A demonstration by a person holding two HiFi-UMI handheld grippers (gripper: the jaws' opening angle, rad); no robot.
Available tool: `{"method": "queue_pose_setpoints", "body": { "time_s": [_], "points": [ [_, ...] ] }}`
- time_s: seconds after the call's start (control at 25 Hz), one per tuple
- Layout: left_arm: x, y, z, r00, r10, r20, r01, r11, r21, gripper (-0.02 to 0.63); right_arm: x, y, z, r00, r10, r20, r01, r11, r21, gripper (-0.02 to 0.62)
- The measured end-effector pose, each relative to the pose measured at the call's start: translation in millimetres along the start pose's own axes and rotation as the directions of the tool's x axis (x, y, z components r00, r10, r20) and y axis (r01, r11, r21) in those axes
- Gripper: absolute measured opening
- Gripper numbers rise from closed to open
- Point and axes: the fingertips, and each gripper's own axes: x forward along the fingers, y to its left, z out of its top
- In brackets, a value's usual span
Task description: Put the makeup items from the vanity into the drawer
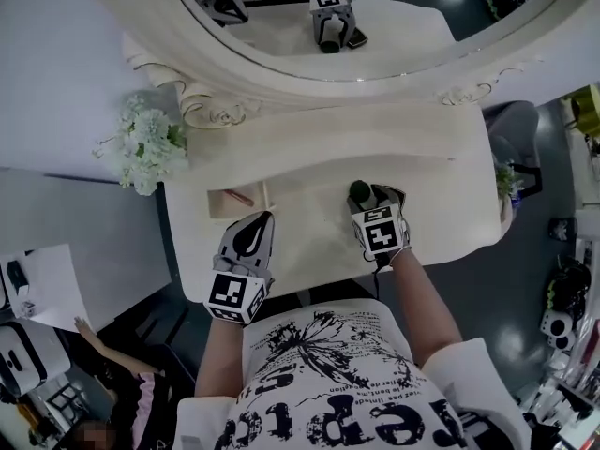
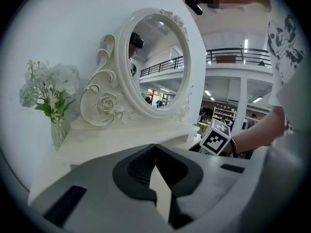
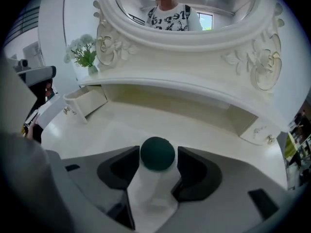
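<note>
A dark green round makeup sponge [image 3: 157, 153] sits between the jaws of my right gripper [image 3: 158, 155], resting on the white vanity top [image 3: 146, 118]. The jaws stand just off the sponge, with a thin gap showing at its right side, so this gripper is open. In the head view the sponge [image 1: 359, 192] shows at the tip of the right gripper [image 1: 367, 201]. My left gripper [image 1: 255, 231] hovers at the vanity's front left, near the pulled-out drawer [image 1: 223, 206]; its tips [image 2: 155, 147] meet and hold nothing. A thin pinkish item [image 1: 241, 197] lies in the drawer.
A large oval mirror [image 1: 375, 7] in an ornate white frame rises behind the vanity shelf [image 3: 194, 89]. A vase of white flowers [image 1: 145, 148] stands at the back left. A small closed drawer [image 3: 260, 130] sits under the shelf at the right.
</note>
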Motion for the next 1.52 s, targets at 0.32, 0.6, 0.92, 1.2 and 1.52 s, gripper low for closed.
{"method": "queue_pose_setpoints", "body": {
  "time_s": [0.32, 0.6, 0.92, 1.2, 1.52],
  "points": [
    [-5.0, -7.6, -6.8, 0.999, 0.047, -0.008, -0.047, 0.999, -0.004, 0.020, 5.7, 7.5, -2.3, 0.992, 0.036, -0.122, -0.052, 0.990, -0.131, 0.179],
    [-18.2, -0.7, -1.1, 0.997, 0.077, 0.014, -0.077, 0.997, -0.006, 0.020, -4.5, 0.2, 3.9, 0.996, 0.031, -0.084, -0.039, 0.994, -0.104, 0.055],
    [-57.9, 30.6, 19.0, 0.989, 0.126, 0.078, -0.127, 0.992, 0.005, 0.020, -41.8, 84.2, 79.9, 0.973, 0.208, 0.096, -0.192, 0.969, -0.158, 0.057],
    [-120.3, 82.7, 19.4, 0.967, 0.228, 0.109, -0.227, 0.974, -0.025, 0.020, -41.4, 202.6, 133.2, 0.928, 0.359, 0.103, -0.304, 0.886, -0.350, 0.057],
    [-172.5, 128.4, 2.2, 0.944, 0.312, 0.107, -0.306, 0.949, -0.073, 0.020, -0.5, 263.5, 133.8, 0.937, 0.350, -0.023, -0.332, 0.864, -0.377, 0.119]
  ]
}}
